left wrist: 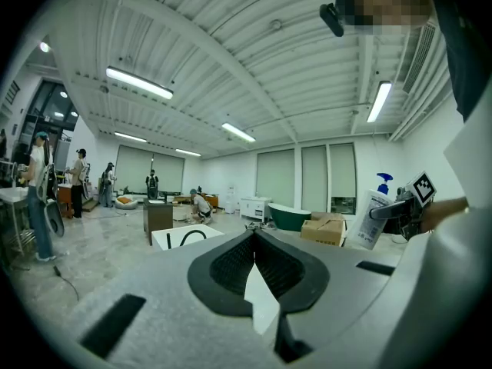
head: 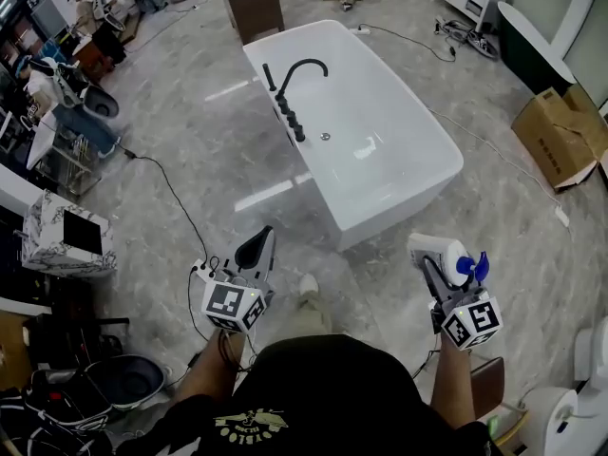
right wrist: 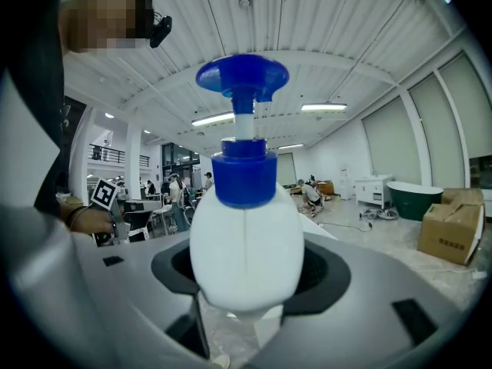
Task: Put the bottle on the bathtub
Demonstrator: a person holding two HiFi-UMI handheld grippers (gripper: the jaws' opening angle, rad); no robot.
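Black shirt of the person fills the bottom of the head view. Just past it, the right gripper squeezes a white plastic bottle with a blue pump top. The bottle is over the grey stone floor, apart from the white bathtub. Bare floor lies between them. The left gripper is pinched closed with nothing in it. From the head view, the right gripper covers part of the bottle.
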